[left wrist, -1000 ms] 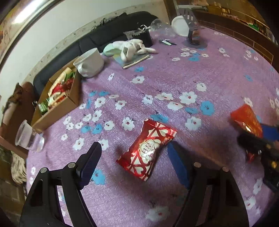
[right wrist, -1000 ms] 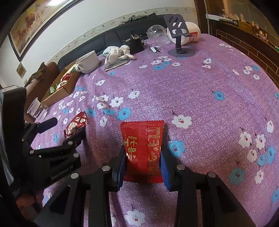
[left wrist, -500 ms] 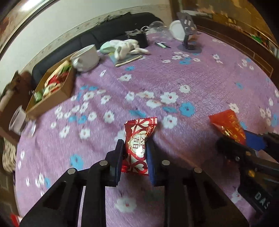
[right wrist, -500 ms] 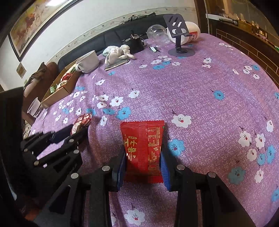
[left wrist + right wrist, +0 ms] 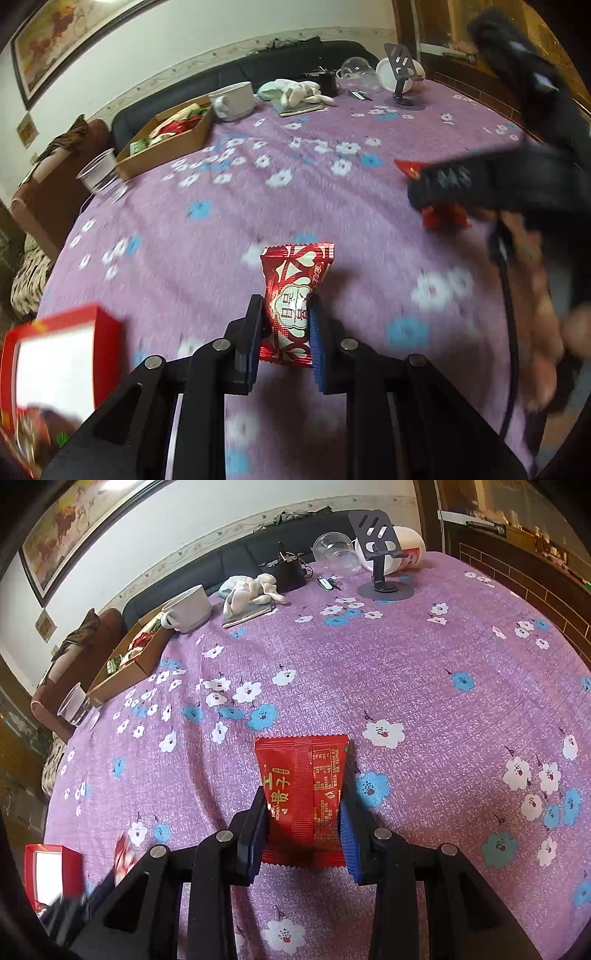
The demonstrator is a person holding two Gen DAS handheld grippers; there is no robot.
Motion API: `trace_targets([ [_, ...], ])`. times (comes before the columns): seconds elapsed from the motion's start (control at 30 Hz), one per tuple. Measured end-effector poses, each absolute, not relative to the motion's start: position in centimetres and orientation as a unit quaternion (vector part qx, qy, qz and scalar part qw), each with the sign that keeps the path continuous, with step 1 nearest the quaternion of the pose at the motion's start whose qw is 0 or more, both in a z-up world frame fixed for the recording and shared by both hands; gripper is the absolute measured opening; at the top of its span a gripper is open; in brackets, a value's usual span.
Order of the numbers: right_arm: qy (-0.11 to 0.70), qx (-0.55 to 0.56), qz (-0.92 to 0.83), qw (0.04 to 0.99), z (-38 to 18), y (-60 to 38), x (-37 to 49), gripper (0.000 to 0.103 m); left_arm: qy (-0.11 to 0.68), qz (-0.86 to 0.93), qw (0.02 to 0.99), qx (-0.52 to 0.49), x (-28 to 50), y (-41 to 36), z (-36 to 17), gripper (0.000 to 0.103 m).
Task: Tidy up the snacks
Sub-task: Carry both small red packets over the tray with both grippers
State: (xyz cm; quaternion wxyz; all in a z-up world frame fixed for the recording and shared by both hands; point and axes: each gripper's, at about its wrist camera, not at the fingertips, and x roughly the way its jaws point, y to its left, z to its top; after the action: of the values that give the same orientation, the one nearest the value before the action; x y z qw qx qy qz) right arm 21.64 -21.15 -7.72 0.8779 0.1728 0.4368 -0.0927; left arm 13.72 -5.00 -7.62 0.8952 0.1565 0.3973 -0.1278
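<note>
Purple tablecloth (image 5: 424,672) lies bare ahead; left tool (image 5: 286,325) clamps heart-patterned candy (image 5: 293,295), right tool (image 5: 303,825) clamps red packet (image 5: 301,786)

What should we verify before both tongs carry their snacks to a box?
1. Left tongs shut on red-and-white patterned candy packet: ok.
2. Right tongs shut on flat red foil snack sachet: ok.
3. Packets lifted off purple floral tablecloth: cannot tell.
4. Brown cardboard snack box open-topped: ok.
5. Red-and-white box room inside: cannot tell.
</note>
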Motion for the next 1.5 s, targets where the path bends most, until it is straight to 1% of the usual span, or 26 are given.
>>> trace_targets([
  [0.37,0.433,0.135,-0.111,0.884,-7.8,-20.0,20.9,0.036,0.408,-0.117,0.898,0.113,10.4,-1.5,-7.4,0.02],
  [0.53,0.433,0.143,-0.109,0.883,-7.5,-20.0,19.6,0.036,0.411,-0.12,0.898,0.098,10.3,-0.8,-7.2,0.02],
  [0.67,0.442,0.171,-0.097,0.875,-7.4,-20.4,17.9,0.036,0.41,-0.124,0.898,0.098,10.1,-0.8,-7.2,0.02],
  [1.0,0.46,0.168,-0.056,0.87,-7.2,-18.6,13.4,0.036,0.403,-0.142,0.9,0.088,8.4,-0.2,-6.4,0.02],
  [1.17,0.47,0.192,-0.006,0.862,-6.7,-16.8,11.8,0.035,0.383,-0.145,0.909,0.082,6.6,0.9,-5.1,0.02],
  [1.5,0.455,0.143,0.066,0.876,-3.5,-8.4,10.4,0.035,0.317,-0.102,0.94,0.075,3.2,6.7,-1.6,0.02],
])
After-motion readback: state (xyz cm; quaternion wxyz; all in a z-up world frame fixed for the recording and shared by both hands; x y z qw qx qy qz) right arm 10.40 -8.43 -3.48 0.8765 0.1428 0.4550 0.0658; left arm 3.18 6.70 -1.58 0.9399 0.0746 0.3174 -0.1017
